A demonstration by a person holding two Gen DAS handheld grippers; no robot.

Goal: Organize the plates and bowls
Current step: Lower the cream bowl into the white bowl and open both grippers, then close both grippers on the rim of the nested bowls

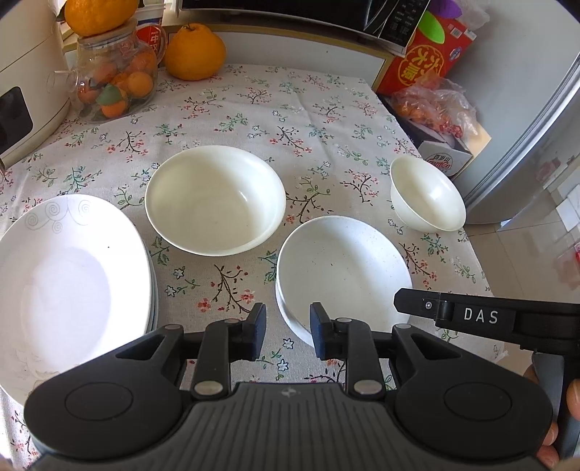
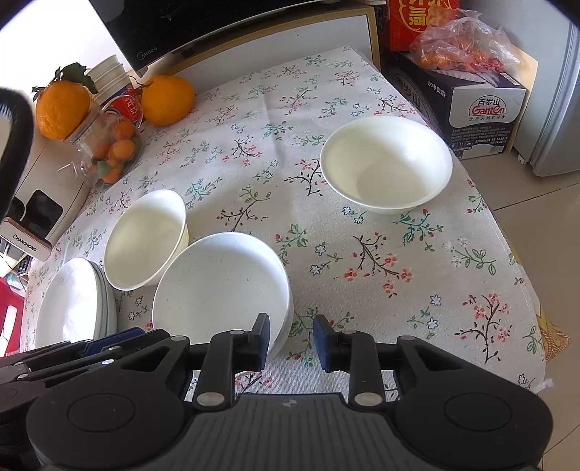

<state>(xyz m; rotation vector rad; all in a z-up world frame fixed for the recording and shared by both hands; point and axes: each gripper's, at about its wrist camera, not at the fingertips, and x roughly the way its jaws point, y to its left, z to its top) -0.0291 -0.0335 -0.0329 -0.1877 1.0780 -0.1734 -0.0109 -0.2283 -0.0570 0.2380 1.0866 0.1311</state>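
On the floral tablecloth, a large cream bowl (image 1: 214,200) stands mid-table. A stack of white patterned plates (image 1: 69,275) lies at the left. A short stack of speckled white plates (image 1: 342,268) lies right of centre. A small cream bowl (image 1: 427,194) stands near the right edge. My left gripper (image 1: 287,331) is open and empty, hovering at the near rim of the speckled plates. My right gripper (image 2: 291,340) is open and empty, just right of the speckled plates (image 2: 221,286). The right wrist view also shows the large bowl (image 2: 145,239), the patterned plates (image 2: 72,304) and the small bowl (image 2: 386,163).
A glass jar of small oranges (image 1: 112,76) and a big orange (image 1: 194,50) stand at the back left, beside a white appliance (image 1: 21,79). Boxes and a bag of fruit (image 2: 460,47) sit beyond the table's right edge (image 2: 507,232). A microwave (image 2: 203,25) is behind.
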